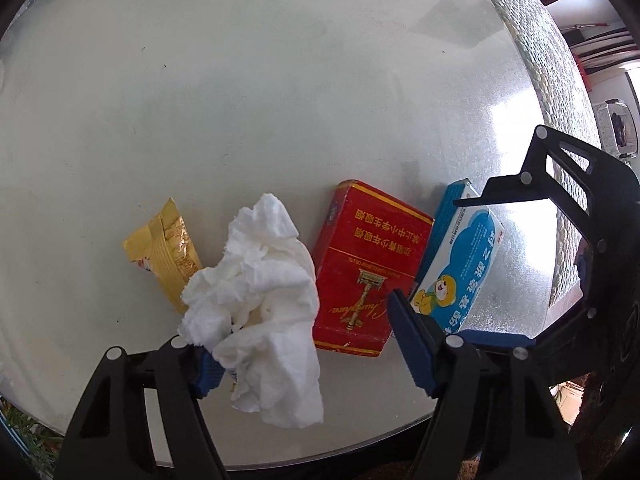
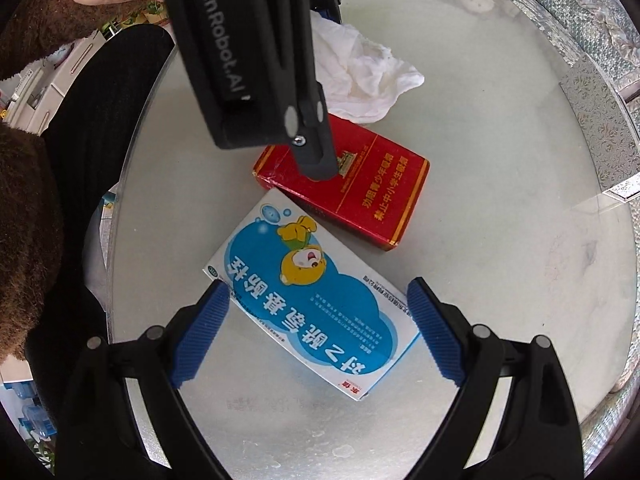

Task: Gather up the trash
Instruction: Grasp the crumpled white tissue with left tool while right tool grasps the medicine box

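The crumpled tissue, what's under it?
Under the tissue one end of the gold wrapper disappears, and the left gripper's left fingertip is partly buried in it. The glass table lies beneath; whatever else it covers is hidden.

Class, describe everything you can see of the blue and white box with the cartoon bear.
The blue and white box is a flat cardboard carton with a blue cloud shape, bubbles, a yellow cartoon bear and Chinese lettering on its white face; one narrow side is blue. It lies flat and looks closed on the frosted glass table, one corner against the red box. The right hand-held gripper is open, a blue ribbed finger on each side of it.
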